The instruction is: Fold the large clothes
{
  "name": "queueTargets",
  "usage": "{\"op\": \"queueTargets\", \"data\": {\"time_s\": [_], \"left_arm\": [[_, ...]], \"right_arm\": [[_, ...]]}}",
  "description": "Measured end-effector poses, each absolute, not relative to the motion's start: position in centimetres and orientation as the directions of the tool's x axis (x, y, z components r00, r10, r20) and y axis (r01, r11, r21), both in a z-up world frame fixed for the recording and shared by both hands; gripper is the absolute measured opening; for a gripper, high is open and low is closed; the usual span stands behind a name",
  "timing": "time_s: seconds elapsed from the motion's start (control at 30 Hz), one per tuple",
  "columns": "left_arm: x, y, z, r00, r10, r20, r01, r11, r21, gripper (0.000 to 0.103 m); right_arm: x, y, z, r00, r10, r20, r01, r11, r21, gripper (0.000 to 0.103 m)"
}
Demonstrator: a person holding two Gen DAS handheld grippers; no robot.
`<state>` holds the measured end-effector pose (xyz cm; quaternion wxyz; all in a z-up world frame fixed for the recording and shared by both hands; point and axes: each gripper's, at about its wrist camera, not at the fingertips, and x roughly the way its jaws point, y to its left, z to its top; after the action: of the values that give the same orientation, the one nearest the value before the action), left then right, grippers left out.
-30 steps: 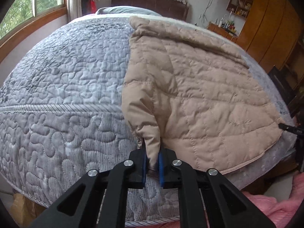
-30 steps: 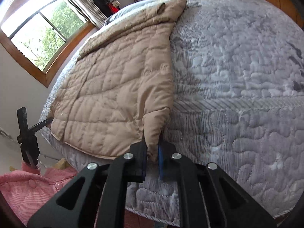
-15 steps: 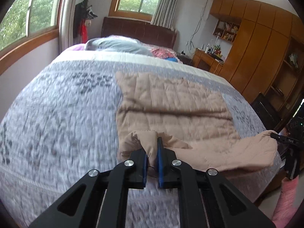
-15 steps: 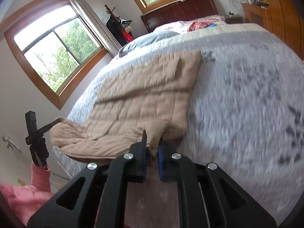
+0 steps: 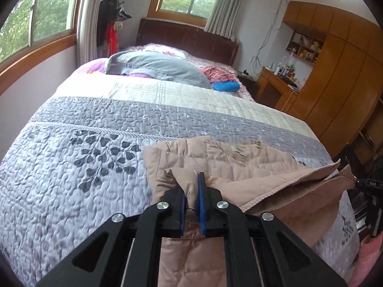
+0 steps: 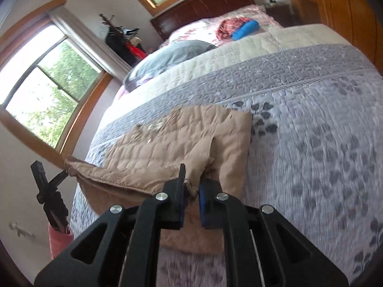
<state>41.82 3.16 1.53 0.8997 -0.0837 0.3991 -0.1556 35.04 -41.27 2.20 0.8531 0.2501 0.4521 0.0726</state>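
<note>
A tan quilted jacket lies on the grey quilted bedspread, folded over on itself. My left gripper is shut on one corner of the jacket's lifted edge. My right gripper is shut on the other corner of the jacket. Both hold the lifted edge above the lower layer, partway up the bed. The left gripper also shows at the left edge of the right wrist view. The right gripper shows at the right edge of the left wrist view.
A grey pillow and red and blue items lie near the dark headboard. Windows run along the left wall. Wooden wardrobes and a desk stand on the right. Something pink sits by the bed's foot.
Both grippers have lifted the jacket's bottom edge from the foot of the bed and carried it toward the headboard, folding the jacket over itself.
</note>
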Motion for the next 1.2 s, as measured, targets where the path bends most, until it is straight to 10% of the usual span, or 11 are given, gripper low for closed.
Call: {"op": "queueTargets", "data": {"time_s": [0.63, 0.73, 0.8, 0.83, 0.93, 1.13, 1.2], "left_arm": [[55.3, 1.2, -8.2, 0.463, -0.281, -0.841, 0.075, 0.957, -0.279, 0.013], [55.4, 2.1, -7.5, 0.438, -0.331, -0.836, 0.075, 0.94, -0.333, 0.016], [54.8, 3.4, -6.6, 0.429, -0.397, -0.811, 0.069, 0.91, -0.409, 0.023], [54.3, 4.0, -6.1, 0.431, -0.428, -0.794, 0.07, 0.893, -0.444, 0.033], [51.8, 5.2, -4.3, 0.5, -0.385, -0.776, 0.094, 0.915, -0.393, 0.054], [47.5, 4.6, -6.5, 0.476, -0.318, -0.82, 0.135, 0.948, -0.289, 0.055], [46.6, 3.6, -7.3, 0.471, -0.317, -0.823, 0.151, 0.948, -0.279, 0.054]], "right_arm": [[47.8, -43.8, -6.5, 0.434, 0.345, -0.832, 0.273, 0.83, 0.487, 0.01], [47.0, -44.4, -6.1, 0.447, 0.382, -0.809, 0.273, 0.802, 0.53, 0.023], [46.0, -44.9, -5.1, 0.478, 0.376, -0.793, 0.267, 0.799, 0.54, 0.067], [45.0, -45.1, -4.2, 0.507, 0.333, -0.795, 0.264, 0.818, 0.511, 0.072], [42.9, -44.8, -3.0, 0.529, 0.321, -0.786, 0.209, 0.848, 0.487, 0.064], [40.0, -42.0, -5.5, 0.453, 0.336, -0.826, 0.159, 0.881, 0.446, 0.061], [40.2, -41.1, -6.6, 0.429, 0.324, -0.843, 0.157, 0.892, 0.424, 0.044]]}}
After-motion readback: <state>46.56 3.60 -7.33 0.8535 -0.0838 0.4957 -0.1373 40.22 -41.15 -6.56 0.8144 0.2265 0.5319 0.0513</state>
